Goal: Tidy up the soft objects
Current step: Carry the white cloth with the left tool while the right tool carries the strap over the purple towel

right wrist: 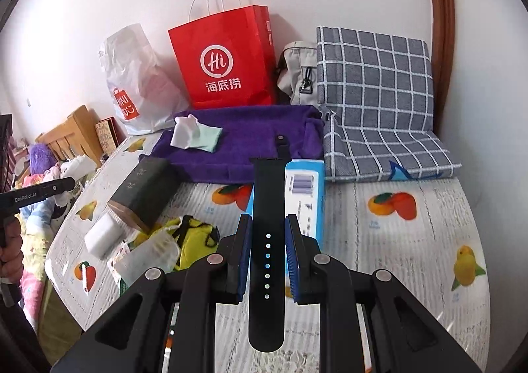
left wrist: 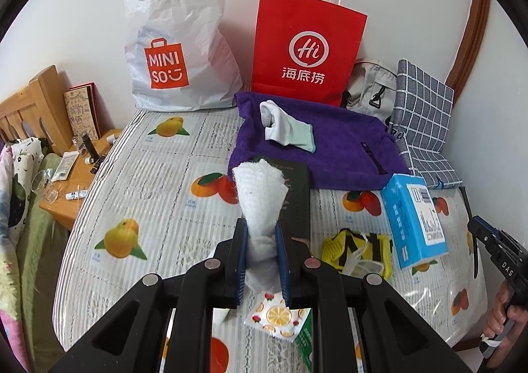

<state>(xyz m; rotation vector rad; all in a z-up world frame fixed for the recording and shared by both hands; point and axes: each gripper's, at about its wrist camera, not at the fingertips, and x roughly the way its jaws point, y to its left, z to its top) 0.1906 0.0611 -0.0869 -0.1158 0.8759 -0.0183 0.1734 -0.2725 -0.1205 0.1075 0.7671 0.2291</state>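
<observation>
My left gripper (left wrist: 261,227) is shut on a white knitted cloth (left wrist: 260,194) and holds it above the table, short of the purple towel (left wrist: 340,148). A white and mint sock (left wrist: 285,128) lies on that towel; it also shows in the right wrist view (right wrist: 194,133) on the towel (right wrist: 250,138). My right gripper (right wrist: 268,224) is shut on a black watch strap (right wrist: 268,241), held above the table. A second black strap piece (right wrist: 281,145) lies on the towel. A yellow mesh item (left wrist: 359,249) lies on the table, also seen in the right wrist view (right wrist: 194,237).
A blue box (left wrist: 414,218), a dark green box (left wrist: 298,198) and a fruit-print packet (left wrist: 277,315) lie on the fruit-print table (left wrist: 148,194). A red paper bag (left wrist: 308,49), white Miniso bag (left wrist: 178,43), grey bag (left wrist: 371,85) and checked cushion (left wrist: 422,118) stand behind. White sponge (right wrist: 104,237).
</observation>
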